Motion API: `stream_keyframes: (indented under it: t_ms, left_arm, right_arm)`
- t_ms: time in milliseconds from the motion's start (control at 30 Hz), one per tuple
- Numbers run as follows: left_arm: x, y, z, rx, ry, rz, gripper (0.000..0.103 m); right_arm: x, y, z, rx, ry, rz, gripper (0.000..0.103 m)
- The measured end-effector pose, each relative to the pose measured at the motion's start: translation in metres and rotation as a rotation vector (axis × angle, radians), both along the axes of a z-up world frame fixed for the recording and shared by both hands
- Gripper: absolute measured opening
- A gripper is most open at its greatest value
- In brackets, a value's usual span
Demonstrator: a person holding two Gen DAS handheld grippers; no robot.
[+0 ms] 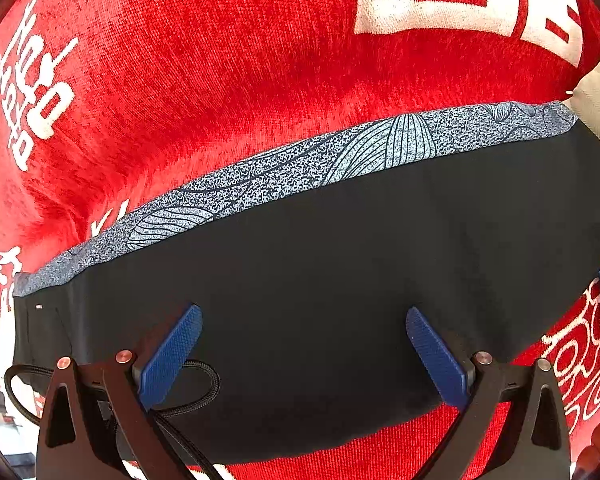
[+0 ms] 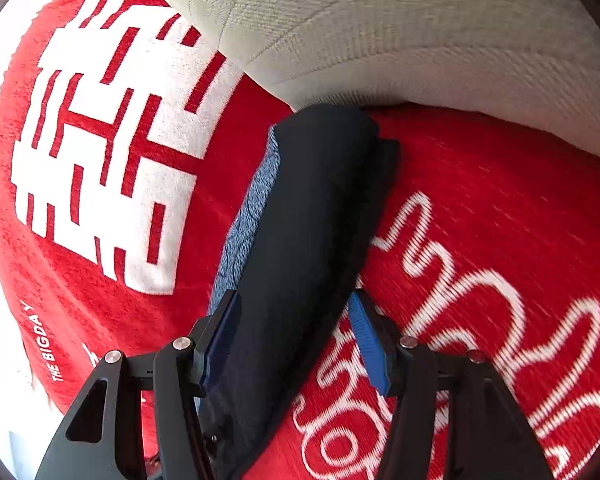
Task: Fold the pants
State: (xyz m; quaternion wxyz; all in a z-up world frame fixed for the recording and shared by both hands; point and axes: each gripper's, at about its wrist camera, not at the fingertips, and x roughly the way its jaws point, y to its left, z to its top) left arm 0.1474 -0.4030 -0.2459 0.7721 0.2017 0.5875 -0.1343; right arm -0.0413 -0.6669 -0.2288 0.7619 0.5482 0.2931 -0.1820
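**Dark pants folded to a strip, both grippers standing open over it**

Dark fabric, the pants point(image 1: 340, 264), lies folded into a long flat bundle on the red printed blanket point(image 1: 220, 80), with a speckled blue-grey patterned layer point(image 1: 300, 160) showing along its far edge. In the left wrist view the bundle's long axis runs straight across the fingers, from the blanket's left side up toward the pale cushion point(image 2: 420, 32) at its right edge. In the right wrist view the same bundle runs lengthwise away from the fingers, its far end stopping close against that cushion.

The left gripper point(image 1: 304, 356) looks steeply down on the middle of the bundle's near long edge. Its blue pads stand wide apart above the cloth, and nothing is pinched between them.

The right gripper point(image 2: 294, 340) sits at the bundle's near end. Its jaws are parted to about the bundle's width, so the cloth passes between the pads. The left pad lies close against the fabric's edge; the right pad stands clear of it over red blanket. I judge this a released hold, not a grip.

Any further fold would likely go end to end, and the right gripper is the better placed for it.
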Motion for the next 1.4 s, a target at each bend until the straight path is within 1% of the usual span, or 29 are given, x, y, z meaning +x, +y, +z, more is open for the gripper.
stream_keyframes:
  t_ms: [100, 200, 267, 333, 400, 433, 467, 500, 567, 667, 800, 967, 1033, 1100, 1133, 1167, 1200, 1233, 1267, 1333, 1367, 1400]
  left_arm:
    - [-0.004, -0.007, 0.011, 0.004, -0.001, -0.002, 0.103]
    - [-0.005, -0.011, 0.025, -0.031, -0.006, 0.008, 0.103]
    - [-0.007, -0.013, 0.031, -0.05, -0.018, 0.011, 0.103]
    - [-0.01, -0.018, 0.03, -0.047, -0.019, 0.001, 0.103]
    - [-0.015, -0.023, 0.023, -0.028, -0.01, -0.012, 0.092]
    - [-0.02, -0.026, 0.019, -0.022, 0.005, -0.016, 0.077]
    - [-0.022, -0.026, 0.012, -0.032, 0.032, -0.014, 0.066]
    - [-0.025, -0.023, 0.01, -0.074, 0.031, 0.005, 0.065]
    - [-0.03, -0.024, 0.01, -0.077, 0.008, 0.0, 0.063]
    - [-0.04, -0.027, 0.011, -0.073, -0.037, -0.022, 0.063]
    - [-0.045, -0.023, 0.011, -0.093, -0.053, -0.025, 0.063]
    - [-0.054, -0.015, 0.012, -0.131, -0.088, -0.044, 0.063]
    - [-0.055, -0.005, 0.011, -0.174, -0.076, -0.05, 0.063]
    - [-0.048, 0.01, 0.013, -0.209, -0.019, -0.035, 0.062]
    - [-0.044, 0.024, 0.018, -0.226, 0.022, -0.005, 0.062]
    - [-0.041, 0.038, 0.022, -0.236, 0.048, 0.025, 0.062]
    - [-0.039, 0.062, 0.031, -0.257, 0.061, 0.062, 0.062]
    - [-0.038, 0.081, 0.038, -0.261, 0.053, 0.084, 0.062]
    - [-0.038, 0.108, 0.047, -0.245, 0.03, 0.106, 0.062]
    - [-0.032, 0.15, 0.053, -0.213, 0.019, 0.135, 0.063]
    - [-0.029, 0.168, 0.055, -0.204, 0.024, 0.154, 0.069]
    - [-0.021, 0.195, 0.054, -0.198, 0.037, 0.182, 0.075]
  right_arm:
    - [0.009, -0.003, 0.0, -0.005, -0.014, -0.019, 0.06]
    - [0.022, -0.006, -0.003, 0.005, -0.022, -0.036, 0.06]
    - [0.03, -0.008, -0.003, 0.005, -0.006, -0.034, 0.062]
    - [0.034, -0.01, -0.003, 0.018, 0.009, -0.022, 0.061]
    - [0.038, -0.013, -0.004, 0.042, 0.057, 0.003, 0.04]
    - [0.04, -0.014, -0.007, 0.056, 0.09, 0.02, 0.018]
    - [0.041, -0.017, -0.008, 0.069, 0.101, 0.035, 0.017]
    - [0.041, -0.017, -0.004, 0.065, 0.102, 0.053, 0.016]
    - [0.047, -0.012, 0.011, 0.007, 0.104, 0.108, 0.015]
    - [0.06, 0.005, 0.044, -0.089, 0.077, 0.199, 0.015]
    - [0.078, 0.032, 0.079, -0.169, 0.047, 0.31, 0.014]
    - [0.105, 0.074, 0.109, -0.269, 0.041, 0.458, 0.014]
    - [0.114, 0.096, 0.116, -0.309, 0.041, 0.523, 0.014]
    - [0.122, 0.12, 0.122, -0.347, 0.047, 0.585, 0.014]
    - [0.124, 0.129, 0.122, -0.361, 0.052, 0.603, 0.014]
    - [0.127, 0.139, 0.124, -0.376, 0.058, 0.623, 0.014]
    - [0.129, 0.149, 0.125, -0.393, 0.066, 0.641, 0.014]
    - [0.129, 0.157, 0.126, -0.409, 0.074, 0.655, 0.014]
    - [0.132, 0.168, 0.125, -0.434, 0.087, 0.671, 0.014]
    - [0.136, 0.193, 0.121, -0.511, 0.126, 0.715, 0.014]
    - [0.139, 0.214, 0.115, -0.57, 0.158, 0.75, 0.014]
    - [0.141, 0.229, 0.11, -0.607, 0.183, 0.772, 0.014]
